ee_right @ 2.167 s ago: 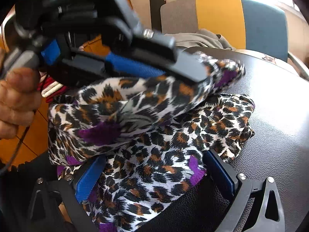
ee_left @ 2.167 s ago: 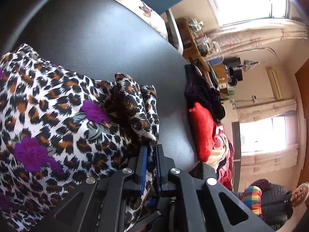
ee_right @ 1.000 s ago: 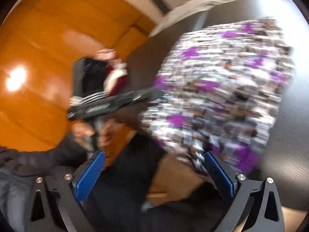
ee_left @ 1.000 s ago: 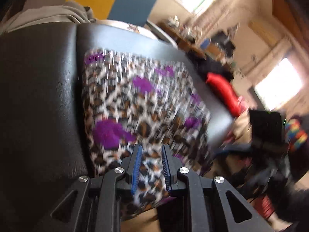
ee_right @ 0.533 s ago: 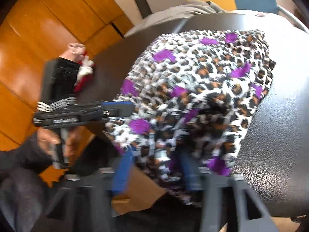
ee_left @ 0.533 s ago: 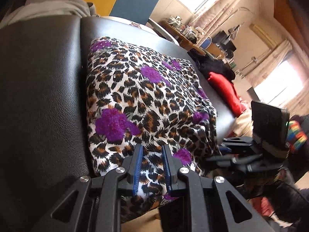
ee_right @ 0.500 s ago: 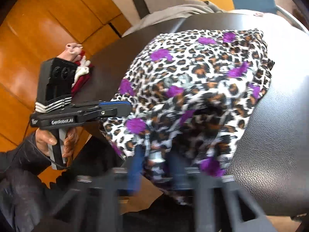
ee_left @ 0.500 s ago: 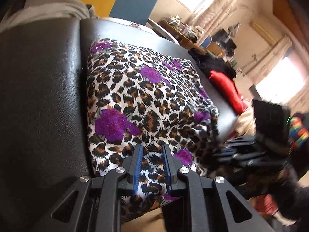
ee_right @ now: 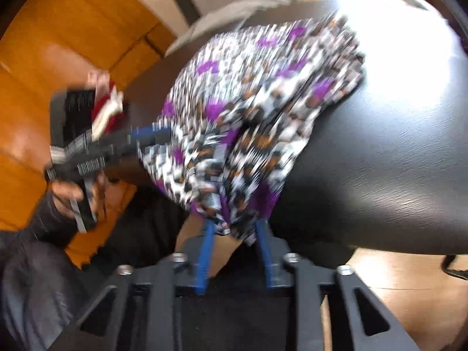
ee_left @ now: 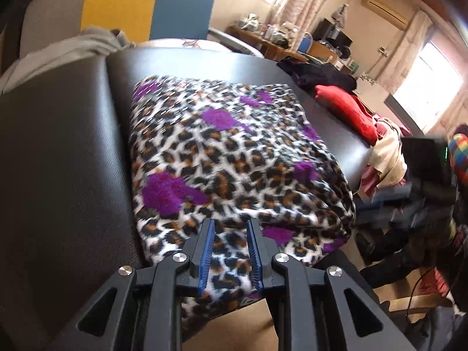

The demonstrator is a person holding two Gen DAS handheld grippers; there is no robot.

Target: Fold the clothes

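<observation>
Once bunched, leopard-print garment (ee_left: 228,152) now lies flat

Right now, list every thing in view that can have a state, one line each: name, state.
leopard-print garment: spread flat on the black table, near edge hanging over the table edge
left gripper: partly closed, near hem of the garment between its pads
right gripper: partly closed, bunched corner of the garment between its pads
black table: garment lying on it
red garment: unfolded, heaped at the far table edge
grey garment: crumpled behind the table
</observation>
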